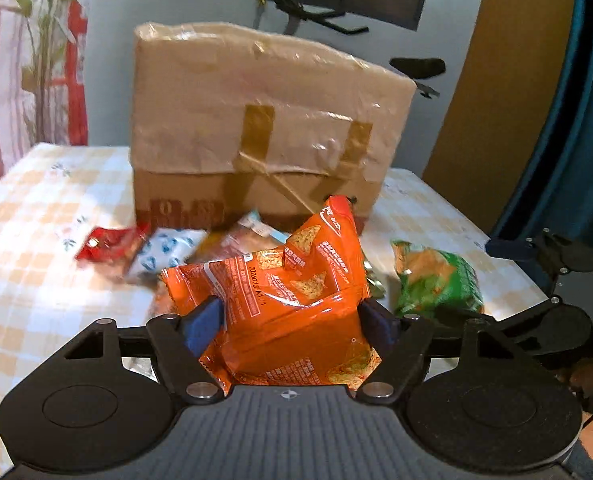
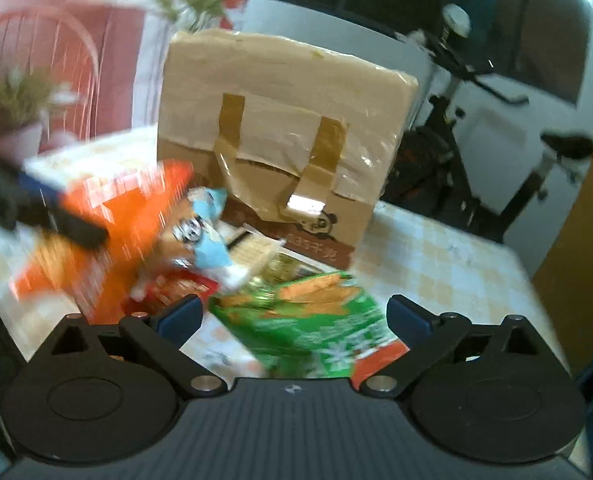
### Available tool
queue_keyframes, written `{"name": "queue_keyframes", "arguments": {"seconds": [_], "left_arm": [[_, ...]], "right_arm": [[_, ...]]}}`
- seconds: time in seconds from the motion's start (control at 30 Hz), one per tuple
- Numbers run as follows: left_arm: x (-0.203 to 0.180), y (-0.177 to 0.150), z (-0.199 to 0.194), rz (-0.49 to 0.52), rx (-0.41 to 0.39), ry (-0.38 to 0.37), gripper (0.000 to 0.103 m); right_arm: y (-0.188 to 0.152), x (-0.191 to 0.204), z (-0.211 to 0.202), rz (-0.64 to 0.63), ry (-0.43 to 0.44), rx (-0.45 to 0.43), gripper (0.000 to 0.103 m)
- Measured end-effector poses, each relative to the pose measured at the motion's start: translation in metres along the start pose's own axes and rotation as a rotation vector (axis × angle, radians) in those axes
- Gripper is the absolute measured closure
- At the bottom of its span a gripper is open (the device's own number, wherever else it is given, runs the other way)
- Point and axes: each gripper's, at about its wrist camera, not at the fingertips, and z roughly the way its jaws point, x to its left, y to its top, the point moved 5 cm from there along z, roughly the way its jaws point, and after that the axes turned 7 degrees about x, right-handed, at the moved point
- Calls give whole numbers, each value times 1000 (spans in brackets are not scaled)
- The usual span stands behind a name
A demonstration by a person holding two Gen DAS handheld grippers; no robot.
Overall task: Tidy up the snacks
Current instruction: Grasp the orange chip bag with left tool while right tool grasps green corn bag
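My left gripper [image 1: 292,314] is shut on an orange chip bag [image 1: 296,300] and holds it above the table; the bag also shows blurred at the left of the right wrist view [image 2: 108,232]. My right gripper [image 2: 292,312] is open around a green snack bag [image 2: 320,328], which lies on the table; its fingers do not press it. The green bag also shows in the left wrist view [image 1: 436,276]. Behind stands a taped cardboard box [image 1: 264,120], also in the right wrist view [image 2: 284,120].
Small snack packets lie by the box: a red one [image 1: 104,244], a blue-white one [image 1: 168,256], and a blue-brown one [image 2: 204,236]. The table has a checked cloth [image 1: 36,280]. An exercise bike [image 2: 476,128] stands behind on the right.
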Motion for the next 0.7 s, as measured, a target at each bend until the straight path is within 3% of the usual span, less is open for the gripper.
{"name": "queue_keyframes", "arguments": {"seconds": [0.37, 0.5, 0.7], "left_arm": [[18, 7, -7, -56, -79, 92, 26], [24, 7, -6, -71, -76, 108, 26], [24, 7, -9, -74, -83, 118, 25]], "right_arm": [[-10, -21, 62, -6, 116, 202, 5], [-6, -14, 64, 96, 146, 163, 20], [-13, 8, 58, 195, 134, 103, 22]]}}
